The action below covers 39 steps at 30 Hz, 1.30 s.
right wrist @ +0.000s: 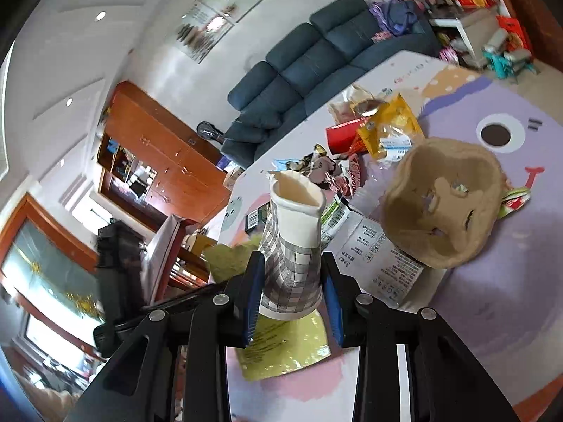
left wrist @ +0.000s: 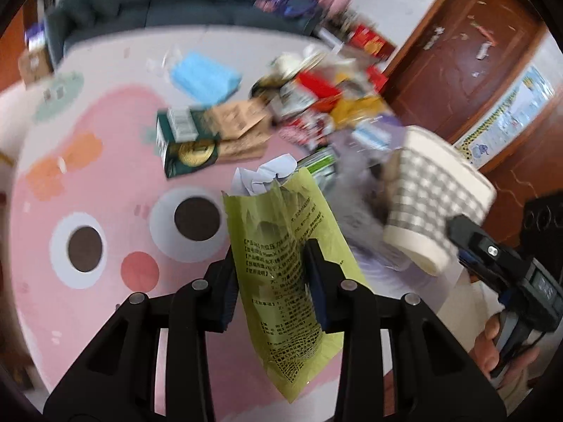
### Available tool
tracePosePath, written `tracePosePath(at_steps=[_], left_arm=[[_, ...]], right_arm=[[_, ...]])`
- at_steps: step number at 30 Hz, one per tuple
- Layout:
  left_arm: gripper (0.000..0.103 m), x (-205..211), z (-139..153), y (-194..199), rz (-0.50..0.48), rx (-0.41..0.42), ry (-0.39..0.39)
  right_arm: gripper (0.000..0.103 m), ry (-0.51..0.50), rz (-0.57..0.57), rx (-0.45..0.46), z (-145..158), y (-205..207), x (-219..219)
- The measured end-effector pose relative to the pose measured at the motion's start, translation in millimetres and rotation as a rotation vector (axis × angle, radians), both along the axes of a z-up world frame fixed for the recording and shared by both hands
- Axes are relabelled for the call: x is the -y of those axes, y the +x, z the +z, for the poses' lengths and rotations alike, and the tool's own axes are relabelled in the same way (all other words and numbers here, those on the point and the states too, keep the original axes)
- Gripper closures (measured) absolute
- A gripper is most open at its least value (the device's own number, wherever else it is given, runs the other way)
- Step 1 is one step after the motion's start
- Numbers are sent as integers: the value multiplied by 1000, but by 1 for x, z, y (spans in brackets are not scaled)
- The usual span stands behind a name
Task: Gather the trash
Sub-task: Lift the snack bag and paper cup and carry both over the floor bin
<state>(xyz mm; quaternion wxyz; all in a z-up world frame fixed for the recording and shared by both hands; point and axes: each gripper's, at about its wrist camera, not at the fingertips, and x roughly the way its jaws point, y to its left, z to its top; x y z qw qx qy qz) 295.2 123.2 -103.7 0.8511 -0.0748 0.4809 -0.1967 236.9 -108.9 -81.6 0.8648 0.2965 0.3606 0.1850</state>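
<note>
1. The green printed bag (left wrist: 281,263) is clamped between the left gripper (left wrist: 272,281) fingers, crumpled white paper (left wrist: 264,176) poking out of its top; print is too blurry to read.
2. The checkered paper cup (right wrist: 292,246) is pinched in the right gripper (right wrist: 292,295), rim squashed.
3. Only the right wrist view shows the brown pulp tray (right wrist: 443,204), to the right past the cup.
4. The trash pile (left wrist: 316,105) ahead is smeared.
</note>
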Motion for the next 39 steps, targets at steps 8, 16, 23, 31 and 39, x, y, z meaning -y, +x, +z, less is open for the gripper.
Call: tracePosePath(at_steps=[8,16,23,31,39], left_arm=[[72,39,50,-94,-87,287,55],[72,88,59,-192,-272,371,113],[72,144,26,-243,-426,299,152],[72,198,-42,-270,-556,180,272],[72,219,-118,-269,-543,40,343]], right_arm=[[71,-119,14,79,31,-78,13],[71,-292,-56,84,43,-186,39],[71,-376,-134,-79,-1,-253,65],[71,-409,-130,-378,-101,-260,96],[71,-422,-65,-608,-199,-251,108]])
